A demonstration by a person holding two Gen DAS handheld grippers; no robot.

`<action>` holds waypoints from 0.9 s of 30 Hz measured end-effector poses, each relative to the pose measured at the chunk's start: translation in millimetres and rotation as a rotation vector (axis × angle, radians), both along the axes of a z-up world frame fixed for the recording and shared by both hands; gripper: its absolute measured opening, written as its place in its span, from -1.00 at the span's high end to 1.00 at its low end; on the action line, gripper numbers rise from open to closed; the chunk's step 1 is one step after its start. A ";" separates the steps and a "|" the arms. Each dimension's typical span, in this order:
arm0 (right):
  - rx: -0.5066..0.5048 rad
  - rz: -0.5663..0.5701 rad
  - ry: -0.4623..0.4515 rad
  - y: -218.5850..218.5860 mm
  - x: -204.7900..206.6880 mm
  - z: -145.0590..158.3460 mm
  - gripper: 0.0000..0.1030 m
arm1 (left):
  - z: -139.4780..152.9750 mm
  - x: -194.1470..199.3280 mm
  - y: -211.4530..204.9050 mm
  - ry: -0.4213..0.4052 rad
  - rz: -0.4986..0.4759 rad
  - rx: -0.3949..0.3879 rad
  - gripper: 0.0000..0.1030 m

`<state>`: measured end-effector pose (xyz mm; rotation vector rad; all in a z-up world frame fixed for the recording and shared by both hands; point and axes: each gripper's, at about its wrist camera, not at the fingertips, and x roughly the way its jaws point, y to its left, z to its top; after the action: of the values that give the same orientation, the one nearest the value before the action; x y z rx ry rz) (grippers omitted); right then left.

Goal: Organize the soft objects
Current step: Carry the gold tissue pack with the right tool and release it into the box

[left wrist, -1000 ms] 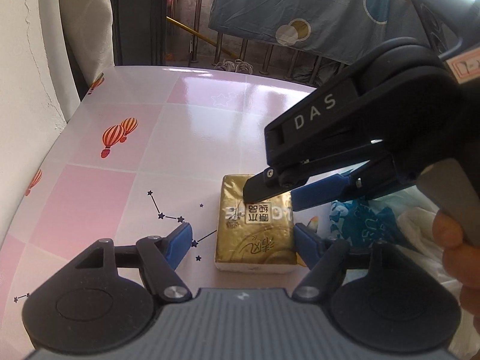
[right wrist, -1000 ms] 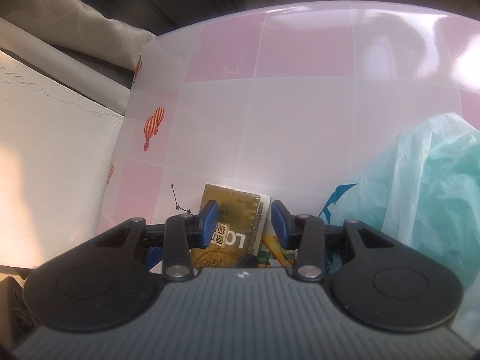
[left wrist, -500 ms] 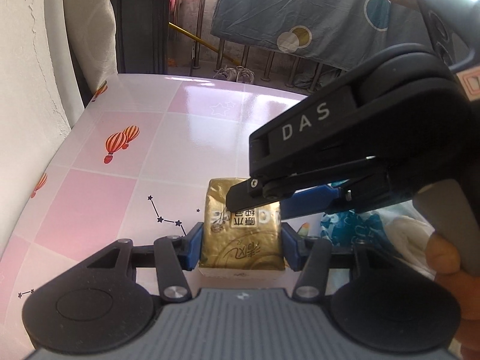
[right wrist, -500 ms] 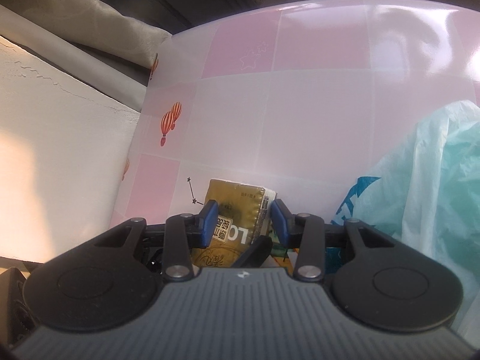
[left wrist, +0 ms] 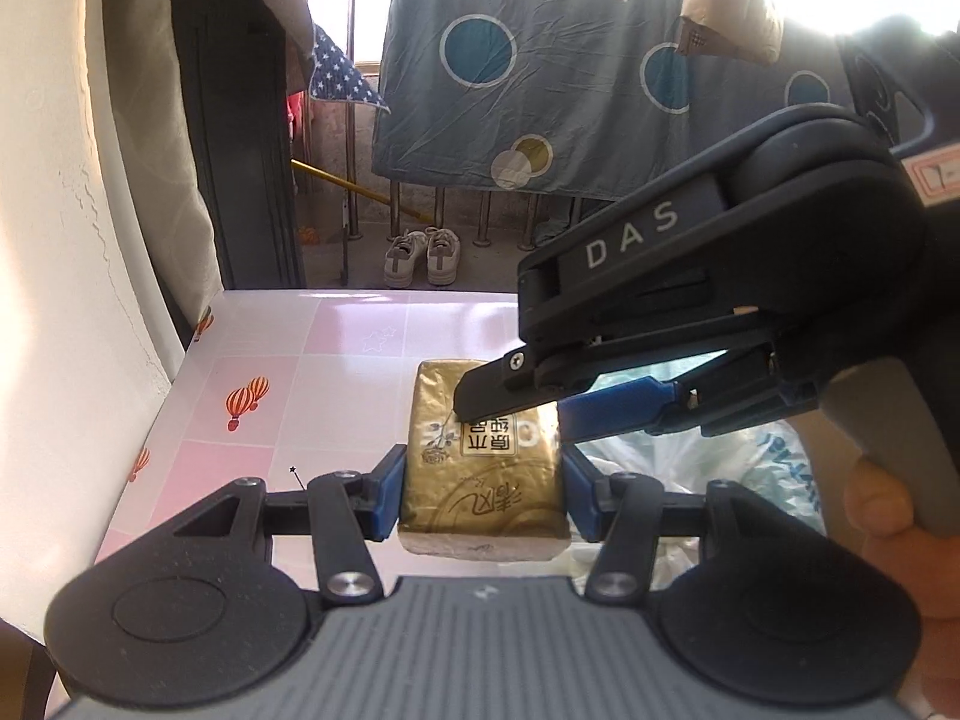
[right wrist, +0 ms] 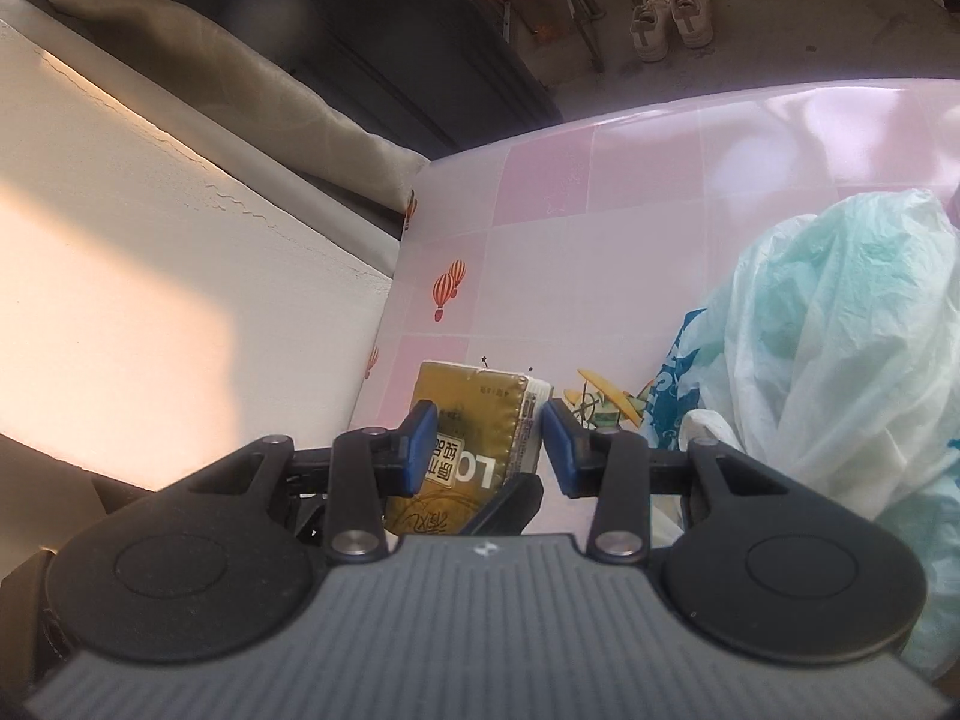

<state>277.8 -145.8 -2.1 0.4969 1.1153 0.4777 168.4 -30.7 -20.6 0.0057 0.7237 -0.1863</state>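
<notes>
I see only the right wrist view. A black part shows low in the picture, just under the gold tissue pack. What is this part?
Observer: It is a finger of the left gripper. Its jaws have just been closing, and its blue pads press both sides of the gold tissue pack.
Operator: How does my right gripper lie on the pack from that side?
Observer: The right gripper comes in from the right and lies across the far half of the pack, above the printed label.
Operator: Is a person in view there?
Observer: Only a hand, at the right edge, around the grey handle of the right gripper.
</notes>
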 end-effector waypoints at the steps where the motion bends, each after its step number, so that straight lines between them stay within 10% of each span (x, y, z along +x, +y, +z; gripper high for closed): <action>1: 0.008 -0.016 -0.008 -8.8 -9.3 5.9 0.25 | 4.3 -6.6 -8.0 -0.007 -0.019 0.005 -0.05; 15: 0.067 -0.349 -0.071 -233.0 -148.2 58.9 0.24 | 39.0 -67.2 -199.5 -0.047 -0.409 -0.023 -0.05; 27: 0.030 -0.607 -0.043 -389.6 -211.8 22.8 0.23 | -1.7 -70.0 -346.9 0.031 -0.631 -0.047 -0.06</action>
<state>65.9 -535.4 20.7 0.8111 0.8604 -0.0266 98.4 -377.6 -22.3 0.1884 0.7306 -0.8069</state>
